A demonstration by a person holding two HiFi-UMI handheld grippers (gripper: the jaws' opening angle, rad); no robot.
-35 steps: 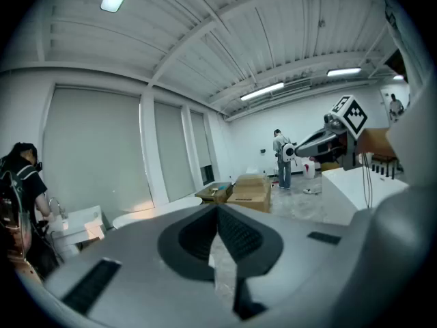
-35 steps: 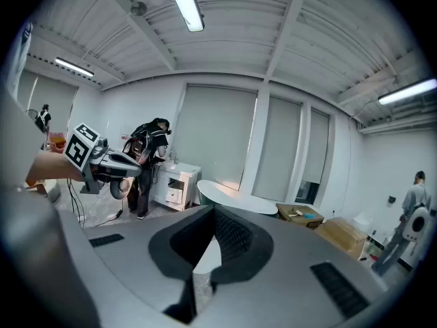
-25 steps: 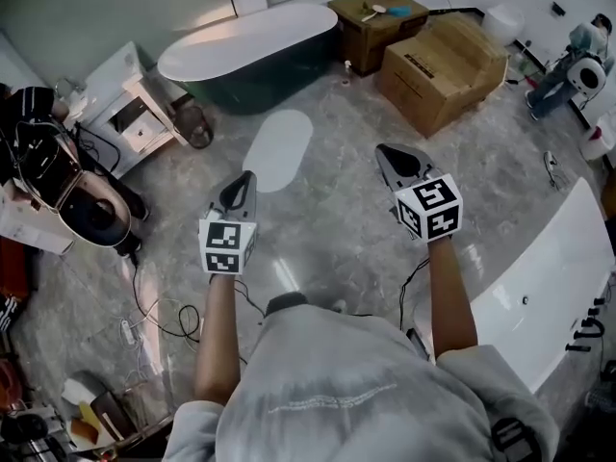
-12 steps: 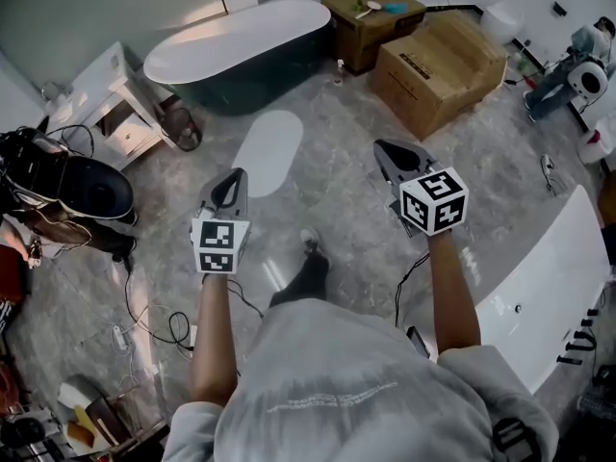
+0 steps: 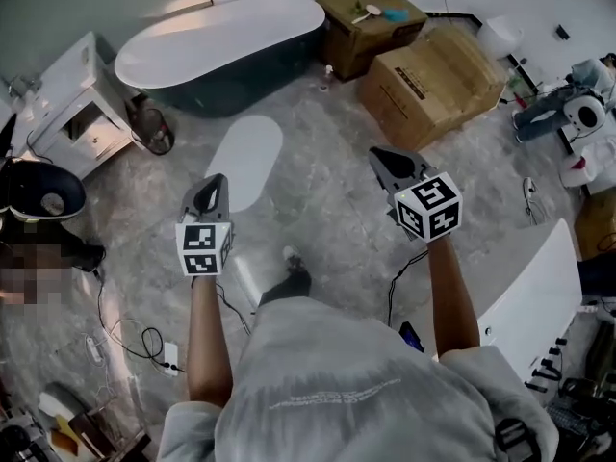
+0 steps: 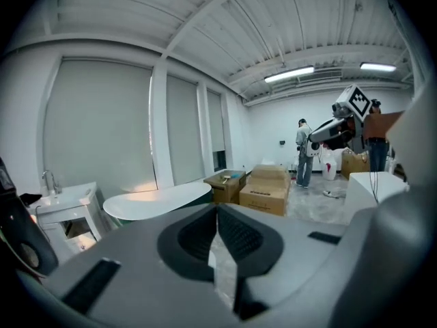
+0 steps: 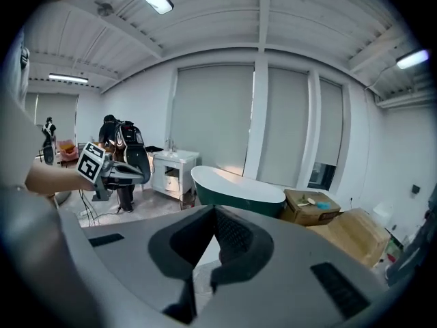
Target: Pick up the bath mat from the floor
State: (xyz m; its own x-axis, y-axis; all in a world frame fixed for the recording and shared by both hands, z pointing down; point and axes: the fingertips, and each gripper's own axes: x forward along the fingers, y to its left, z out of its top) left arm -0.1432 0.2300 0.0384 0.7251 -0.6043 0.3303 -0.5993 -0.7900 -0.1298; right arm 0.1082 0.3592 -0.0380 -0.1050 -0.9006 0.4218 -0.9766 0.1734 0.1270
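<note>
On the floor ahead, oval white bath mat [image 5: 243, 160] untouched. My left gripper [image 5: 213, 183] and right gripper [image 5: 377, 154] both pinched closed, empty. Cardboard box [image 5: 433, 80] label illegible.

Pretty big unfinished-looking space: glossy grey marbled floor [image 5: 327, 191], plain white walls, white ribbed ceiling [image 7: 259, 12] with long tube lights [image 6: 289, 74] switched on. Tall windows with pale grey blinds [image 6: 102, 128] fill one wall. In front of them sit an oval freestanding bathtub, dark green outside and white inside [image 5: 221, 41], a white vanity cabinet [image 5: 67, 114] and two brown cardboard boxes [image 5: 433, 80].
</note>
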